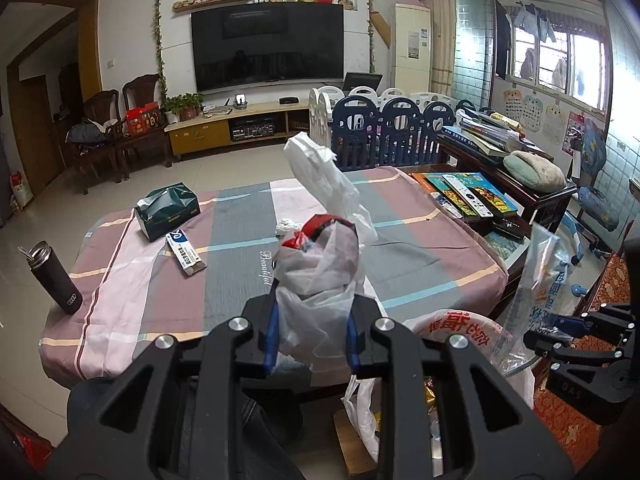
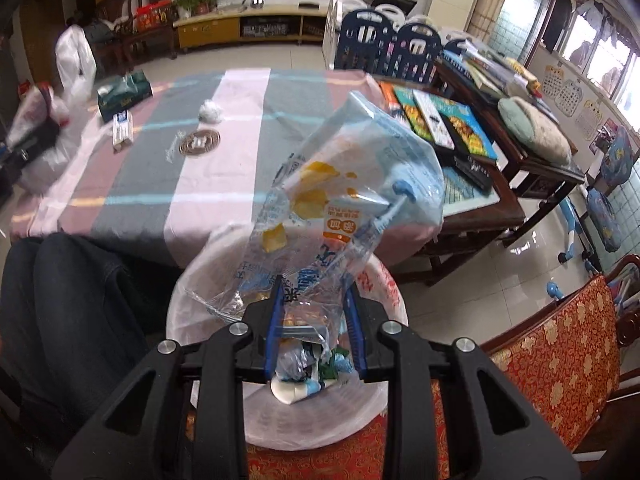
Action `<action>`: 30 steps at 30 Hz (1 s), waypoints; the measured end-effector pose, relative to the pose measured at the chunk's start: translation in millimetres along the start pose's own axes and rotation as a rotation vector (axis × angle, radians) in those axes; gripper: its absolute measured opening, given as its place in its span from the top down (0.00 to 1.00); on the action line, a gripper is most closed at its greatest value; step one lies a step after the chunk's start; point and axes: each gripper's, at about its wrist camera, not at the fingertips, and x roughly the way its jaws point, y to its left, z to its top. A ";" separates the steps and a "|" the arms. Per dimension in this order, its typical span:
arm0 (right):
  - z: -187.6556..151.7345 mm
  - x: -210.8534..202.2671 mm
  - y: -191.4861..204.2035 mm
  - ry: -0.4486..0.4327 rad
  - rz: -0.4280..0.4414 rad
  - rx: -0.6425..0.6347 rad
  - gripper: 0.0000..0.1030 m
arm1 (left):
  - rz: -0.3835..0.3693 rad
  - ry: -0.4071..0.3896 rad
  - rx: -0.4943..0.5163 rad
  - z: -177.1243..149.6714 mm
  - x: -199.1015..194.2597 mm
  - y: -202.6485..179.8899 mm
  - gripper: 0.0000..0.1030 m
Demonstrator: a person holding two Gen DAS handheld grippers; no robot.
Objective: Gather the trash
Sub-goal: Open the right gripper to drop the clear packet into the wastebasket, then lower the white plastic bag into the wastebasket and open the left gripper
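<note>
Two grippers work over the trash: the right gripper [image 2: 313,330], jaws narrow with a clear printed plastic wrapper [image 2: 352,184] between its pads, hangs directly above the white-lined bin [image 2: 384,292] beside the table's near edge, the wrapper's long axis rising up and away. The left gripper [image 1: 312,332] clamps a bunched white plastic bag [image 1: 320,280], farther from the bin.
</note>
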 end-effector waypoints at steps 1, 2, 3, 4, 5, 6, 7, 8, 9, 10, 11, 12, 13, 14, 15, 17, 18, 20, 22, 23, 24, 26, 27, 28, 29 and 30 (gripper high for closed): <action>-1.5 6.0 0.7 0.023 -0.009 0.000 0.64 | 0.000 0.001 0.001 -0.6 0.3 0.0 0.74; -2.4 9.8 0.5 0.038 -0.012 0.005 0.55 | -0.001 0.002 0.001 -1.1 1.0 0.7 0.74; -4.2 11.9 0.8 0.050 -0.012 0.011 0.49 | -0.002 0.004 0.001 -1.6 1.6 0.8 0.74; -4.7 13.3 0.3 0.057 -0.012 0.016 0.40 | -0.003 0.007 0.001 -1.9 2.6 1.2 0.74; -4.6 13.2 -0.4 0.055 -0.013 0.020 0.36 | -0.005 0.010 0.001 -2.2 3.7 1.5 0.74; -4.6 12.2 -1.9 0.047 -0.016 0.021 0.36 | -0.006 0.013 0.001 -2.5 4.6 1.2 0.74; -4.0 9.5 -3.1 0.037 -0.020 0.026 0.35 | -0.008 0.015 0.001 -2.8 5.3 1.2 0.74; -3.4 7.2 -4.9 0.028 -0.022 0.034 0.33 | -0.011 0.018 0.002 -3.0 6.2 0.6 0.74; -2.7 4.8 -7.3 0.017 -0.025 0.044 0.33 | -0.015 0.022 0.003 -3.5 7.2 0.3 0.74; -1.5 1.8 -10.8 0.005 -0.027 0.061 0.32 | -0.020 0.024 0.004 -3.8 7.6 -0.8 0.74; -1.0 -0.8 -14.2 -0.005 -0.028 0.078 0.32 | -0.028 0.029 0.007 -4.5 8.9 -1.1 0.74; 0.1 -2.9 -17.7 -0.014 -0.030 0.095 0.32 | -0.034 0.032 0.010 -5.2 9.6 -2.9 0.74; 0.8 -4.6 -21.1 -0.022 -0.031 0.112 0.32 | -0.042 0.037 0.012 -5.0 10.6 -3.9 0.74; 1.5 -6.8 -25.8 -0.032 -0.030 0.137 0.32 | -0.052 0.042 0.014 -5.2 12.1 -4.6 0.74; 1.3 -8.4 -29.9 -0.039 -0.027 0.161 0.32 | -0.065 0.051 0.018 -6.3 14.3 -5.7 0.74; 2.4 -10.7 -39.3 -0.049 -0.012 0.215 0.32 | -0.104 0.078 0.033 -9.6 20.6 -10.8 0.74; 2.4 -11.5 -43.7 -0.052 -0.006 0.241 0.32 | -0.132 0.097 0.048 -11.4 24.6 -14.0 0.74; 3.0 -13.0 -52.0 -0.062 0.003 0.292 0.32 | -0.220 0.160 0.093 -18.9 36.4 -25.3 0.73; 2.8 -14.7 -60.9 -0.070 0.005 0.340 0.32 | -0.300 0.236 0.149 -29.2 49.7 -42.3 0.72; 2.6 -14.9 -64.2 -0.072 0.006 0.356 0.32 | -0.331 0.272 0.186 -35.3 56.5 -52.3 0.72; 2.4 -15.2 -67.8 -0.073 0.007 0.372 0.32 | -0.373 0.314 0.231 -43.1 64.6 -66.6 0.72; 1.7 -16.4 -72.7 -0.074 0.006 0.396 0.32 | -0.440 0.386 0.292 -57.3 79.6 -89.5 0.71; 1.2 -17.5 -74.7 -0.077 0.003 0.406 0.32 | -0.451 0.410 0.317 -63.6 86.6 -98.4 0.70; 0.8 -18.2 -76.0 -0.078 -0.001 0.410 0.32 | -0.455 0.424 0.340 -69.4 91.9 -105.3 0.67; 1.0 -18.1 -77.9 -0.078 -0.006 0.413 0.32 | -0.460 0.436 0.365 -76.0 97.5 -112.0 0.59; 1.6 -17.2 -78.8 -0.075 -0.010 0.414 0.32 | -0.471 0.447 0.384 -80.7 101.4 -116.7 0.51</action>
